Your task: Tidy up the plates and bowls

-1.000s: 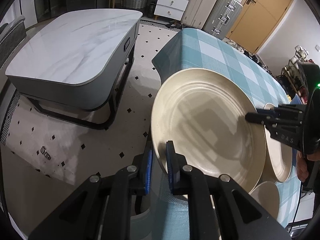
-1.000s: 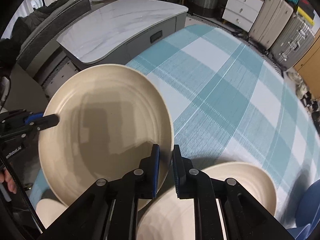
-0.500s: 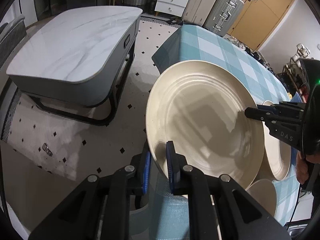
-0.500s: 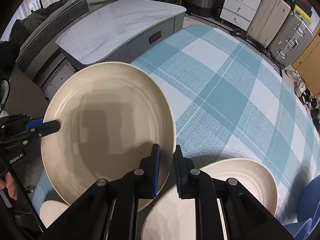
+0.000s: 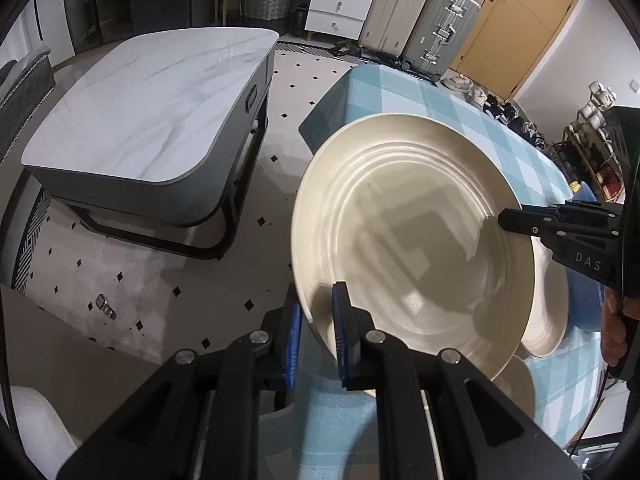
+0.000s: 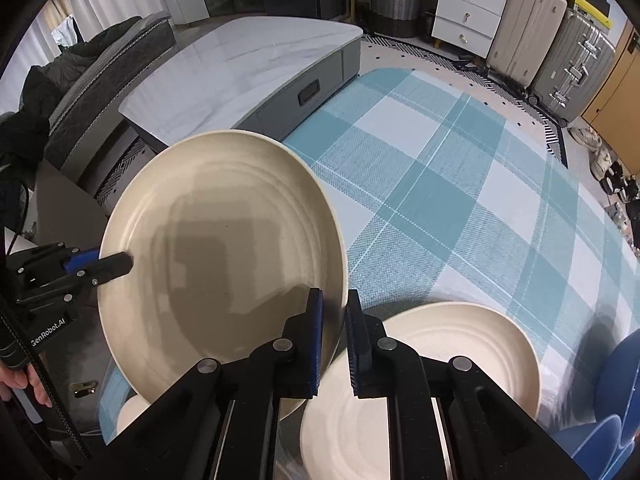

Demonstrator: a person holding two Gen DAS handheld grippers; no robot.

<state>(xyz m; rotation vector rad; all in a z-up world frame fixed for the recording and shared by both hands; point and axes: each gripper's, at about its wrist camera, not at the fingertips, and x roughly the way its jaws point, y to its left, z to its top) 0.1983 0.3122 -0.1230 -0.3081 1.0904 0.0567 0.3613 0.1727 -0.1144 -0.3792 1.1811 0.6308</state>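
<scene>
A large cream plate (image 5: 416,232) (image 6: 224,248) is held in the air above the table's near-left corner, tilted. My left gripper (image 5: 318,336) is shut on its near rim. My right gripper (image 6: 334,340) is shut on the opposite rim; it shows in the left wrist view (image 5: 560,228) at the right. A second cream plate (image 6: 424,384) lies on the checked tablecloth below my right gripper. A smaller cream dish (image 5: 516,380) (image 6: 130,414) lies under the held plate, mostly hidden.
The table has a teal and white checked cloth (image 6: 460,184). A blue bowl (image 6: 616,376) sits at its right edge. A marble-topped coffee table (image 5: 152,104) stands to the left across open floor. Suitcases (image 5: 436,20) and a white drawer unit line the far wall.
The held plate has risen and tilted a little more, with both grippers still on its rims. The plates on the table have not moved.
</scene>
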